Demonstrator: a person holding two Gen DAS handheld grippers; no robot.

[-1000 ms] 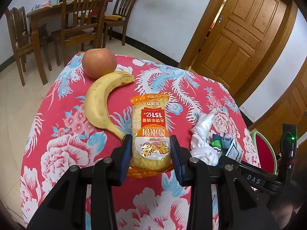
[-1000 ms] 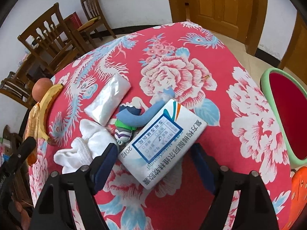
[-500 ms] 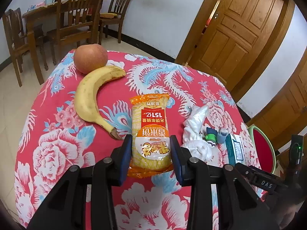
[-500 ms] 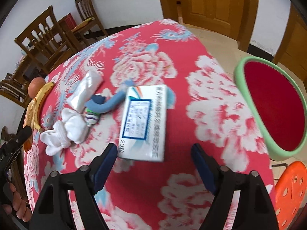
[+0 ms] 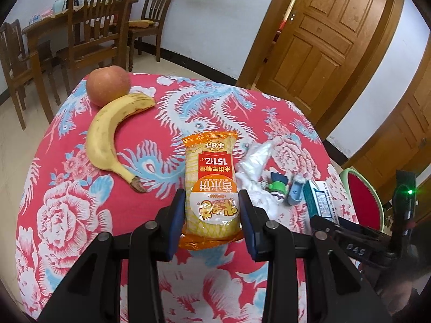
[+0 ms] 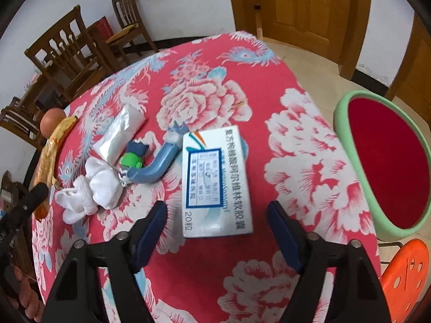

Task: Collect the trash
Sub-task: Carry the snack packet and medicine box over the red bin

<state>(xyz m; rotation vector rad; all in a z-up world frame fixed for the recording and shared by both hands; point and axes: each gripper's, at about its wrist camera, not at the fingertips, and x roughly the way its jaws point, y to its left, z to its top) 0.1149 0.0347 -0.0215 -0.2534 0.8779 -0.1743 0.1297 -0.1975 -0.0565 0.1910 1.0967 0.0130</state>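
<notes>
- So, nearest thing first: the left gripper [image 5: 212, 224] is clamped on the near end of the snack packet [image 5: 211, 185], blue pads pressed against both of its sides. The packet points away from the camera across the table [image 5: 67, 215].
- Over on the other side, the right gripper [image 6: 216, 232] is spread wide with nothing between its fingers. The medicine box [image 6: 215, 183] lies flat just ahead of it, in line with the gap, not touched by either pad, close to the table's right edge.
- Just left of the box there's a blue curved tube [image 6: 159, 165], a small green toy [image 6: 131, 159], a balled-up white cloth [image 6: 91, 191] and a clear plastic wrapper [image 6: 121, 132], all bunched together mid-table.
- Further back on the left sits a banana [image 5: 109, 134], its far tip touching or nearly touching an apple [image 5: 107, 84] near the far left edge.
- Off the right edge stands a bin [image 6: 347, 102] with a green rim and red inside, and an orange stool [image 6: 404, 271] beside it.
- Wooden chairs [image 5: 91, 29] and a wooden door [image 5: 331, 35] are way at the back.
</notes>
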